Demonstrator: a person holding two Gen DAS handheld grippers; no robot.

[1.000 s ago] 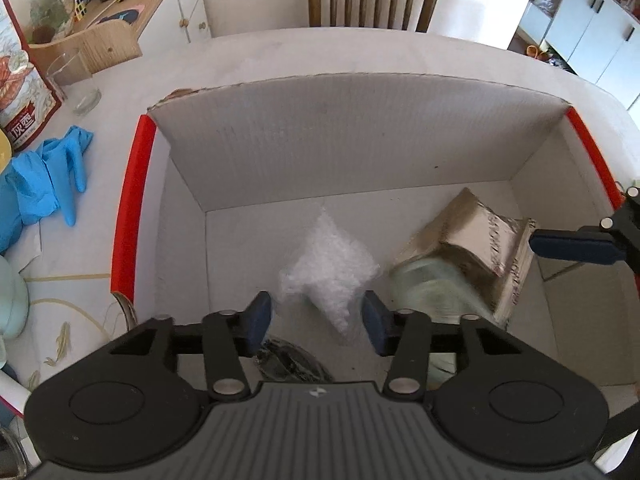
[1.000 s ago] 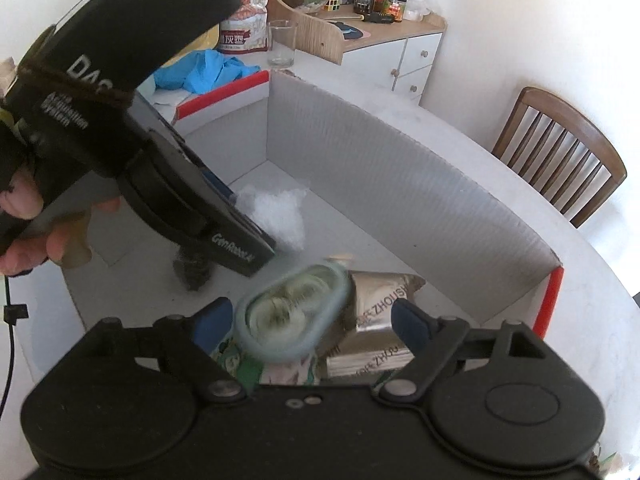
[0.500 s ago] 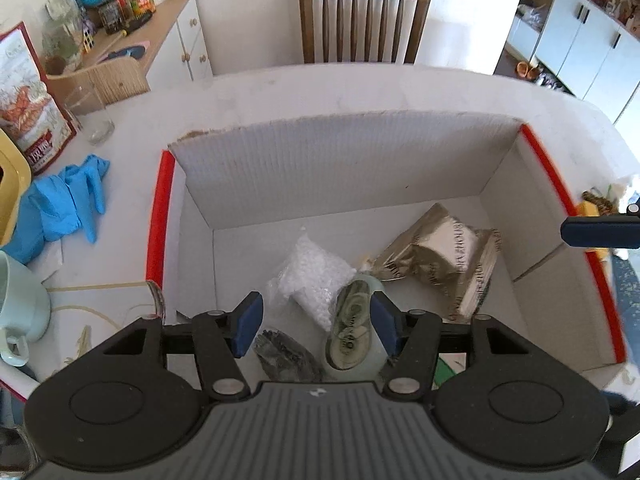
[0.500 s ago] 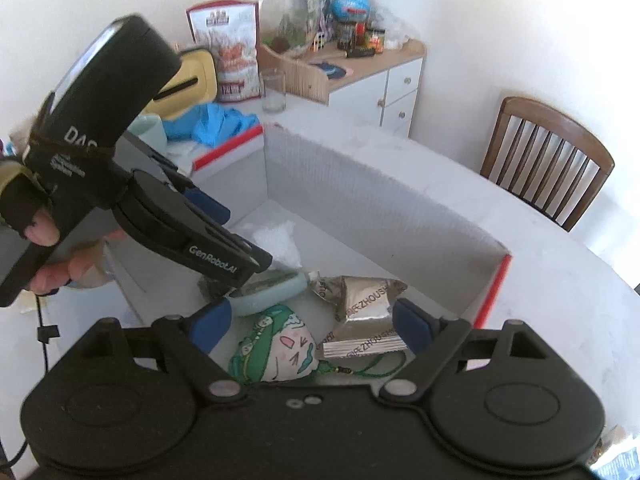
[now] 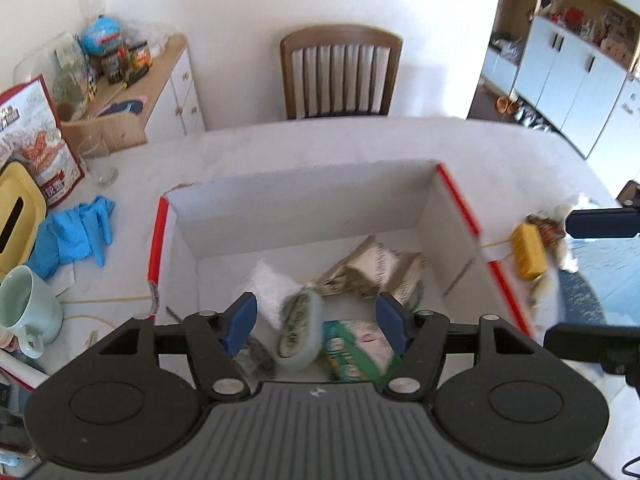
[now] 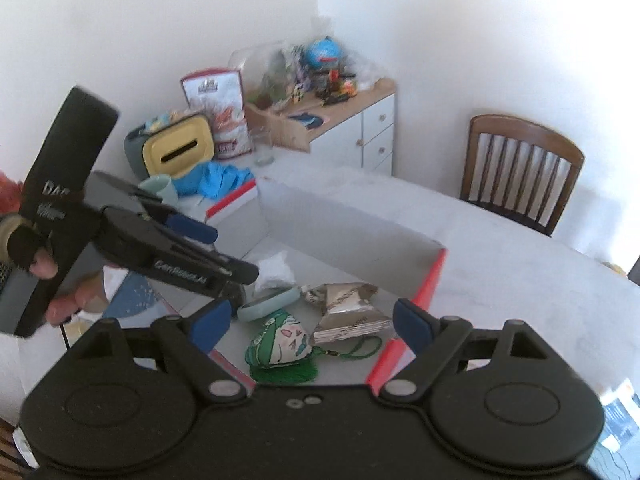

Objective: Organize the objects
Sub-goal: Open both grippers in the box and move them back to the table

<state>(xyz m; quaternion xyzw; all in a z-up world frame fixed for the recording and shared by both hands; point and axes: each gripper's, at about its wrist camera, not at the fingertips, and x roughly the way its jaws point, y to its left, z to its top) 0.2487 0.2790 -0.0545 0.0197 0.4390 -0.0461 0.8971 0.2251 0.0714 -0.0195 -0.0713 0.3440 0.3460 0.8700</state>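
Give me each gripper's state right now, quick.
Left gripper: jaws opening, holding nothing, above the box.
Right gripper: open, holding nothing.

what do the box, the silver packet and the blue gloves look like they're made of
Box: corrugated cardboard, matte grey-white, ribbed inner wall, red-edged rims.
Silver packet: probably foil or metallised plastic, shiny and creased.
Blue gloves: thin, limp, likely nitrile or latex; cannot tell which.

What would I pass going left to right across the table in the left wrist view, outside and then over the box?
Mint mug → blue gloves → box's left red edge → white bubble-wrap packet → silver foil pouch → box's right red edge → yellow block.
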